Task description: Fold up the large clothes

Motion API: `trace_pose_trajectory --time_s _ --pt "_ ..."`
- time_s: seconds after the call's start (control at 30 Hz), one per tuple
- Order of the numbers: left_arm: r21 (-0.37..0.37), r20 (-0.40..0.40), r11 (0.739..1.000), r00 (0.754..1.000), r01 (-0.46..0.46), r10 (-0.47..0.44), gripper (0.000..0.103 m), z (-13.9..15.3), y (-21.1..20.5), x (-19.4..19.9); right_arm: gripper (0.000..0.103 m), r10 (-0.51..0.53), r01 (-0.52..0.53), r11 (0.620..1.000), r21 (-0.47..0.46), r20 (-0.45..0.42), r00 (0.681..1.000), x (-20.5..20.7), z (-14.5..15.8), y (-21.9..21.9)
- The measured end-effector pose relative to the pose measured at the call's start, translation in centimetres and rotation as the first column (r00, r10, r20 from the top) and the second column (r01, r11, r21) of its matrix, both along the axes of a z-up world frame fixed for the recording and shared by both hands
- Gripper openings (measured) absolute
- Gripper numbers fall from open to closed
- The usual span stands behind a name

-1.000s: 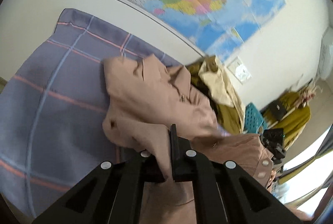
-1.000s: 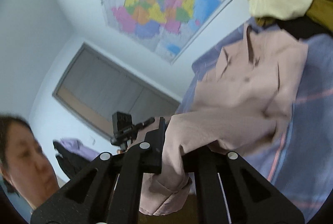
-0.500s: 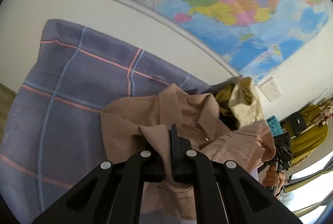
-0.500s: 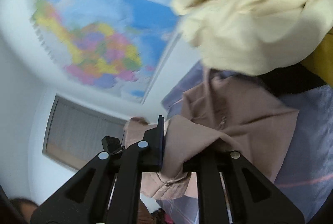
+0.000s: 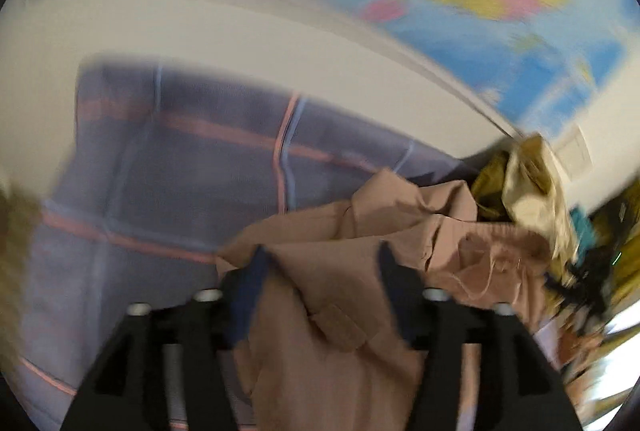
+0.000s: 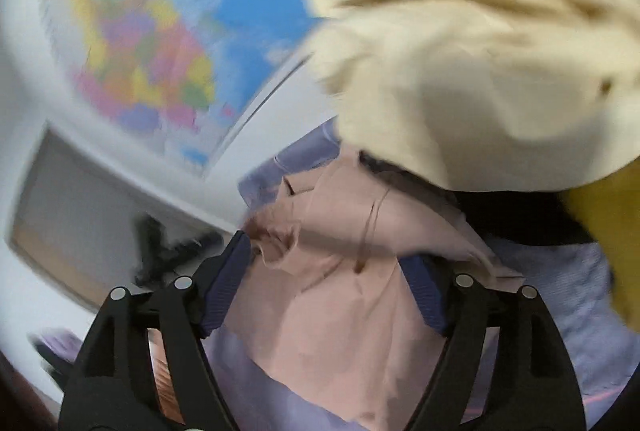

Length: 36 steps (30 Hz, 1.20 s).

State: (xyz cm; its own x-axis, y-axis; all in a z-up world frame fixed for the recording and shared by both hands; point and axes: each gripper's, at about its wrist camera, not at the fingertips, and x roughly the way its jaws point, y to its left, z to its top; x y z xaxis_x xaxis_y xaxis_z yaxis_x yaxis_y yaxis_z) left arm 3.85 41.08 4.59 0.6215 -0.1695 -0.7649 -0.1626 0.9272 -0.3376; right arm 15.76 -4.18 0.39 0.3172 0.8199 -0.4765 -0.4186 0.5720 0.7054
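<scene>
Half a second earlier both grippers were clamped on folds of the pink garment; at this moment both had let go. Judged from that, one fold had just been laid down and released, and the next step would be a fresh grip for a further fold.

Left side first: the left gripper (image 5: 320, 263) stood with its fingers wide apart, the pink garment (image 5: 360, 303) lying between and beyond them on the checked purple bedspread (image 5: 160, 171). Heavy motion blur; whether a finger brushed the cloth could not be told.

Right side: the right gripper (image 6: 326, 263) was likewise spread wide, with nothing pinched. The pink garment (image 6: 340, 303) lay bunched between its blue pads (image 6: 224, 283), on the bedspread, just beside the heap of cream clothing (image 6: 480, 71) and the mustard piece (image 6: 608, 231). The garment was creased and uneven, so the fold looked loose rather than finished.
</scene>
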Motion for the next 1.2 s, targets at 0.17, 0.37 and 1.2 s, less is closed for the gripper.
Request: trace_pose_trajectory --time_s 0.17,0.37,1.2 --pt "0.249 0.074 0.960 0.986 0.128 -0.150 0.079 2.2 -4.9 -3.1 0.075 0.123 -0.072 0.970 -0.234 0.211 0.970 -4.0 1.9 4.3" --pt "0.374 -0.086 0.902 0.977 0.214 -0.196 0.078 -1.6 -8.5 0.4 0.078 0.262 -0.097 0.861 -0.499 0.272 0.926 -3.2 -0.9 12.4" --pt "0.399 -0.117 0.882 0.968 0.250 -0.221 0.091 -4.5 -6.7 5.0 0.003 0.222 0.015 0.751 -0.661 0.274 0.936 5.2 -4.4 19.0"
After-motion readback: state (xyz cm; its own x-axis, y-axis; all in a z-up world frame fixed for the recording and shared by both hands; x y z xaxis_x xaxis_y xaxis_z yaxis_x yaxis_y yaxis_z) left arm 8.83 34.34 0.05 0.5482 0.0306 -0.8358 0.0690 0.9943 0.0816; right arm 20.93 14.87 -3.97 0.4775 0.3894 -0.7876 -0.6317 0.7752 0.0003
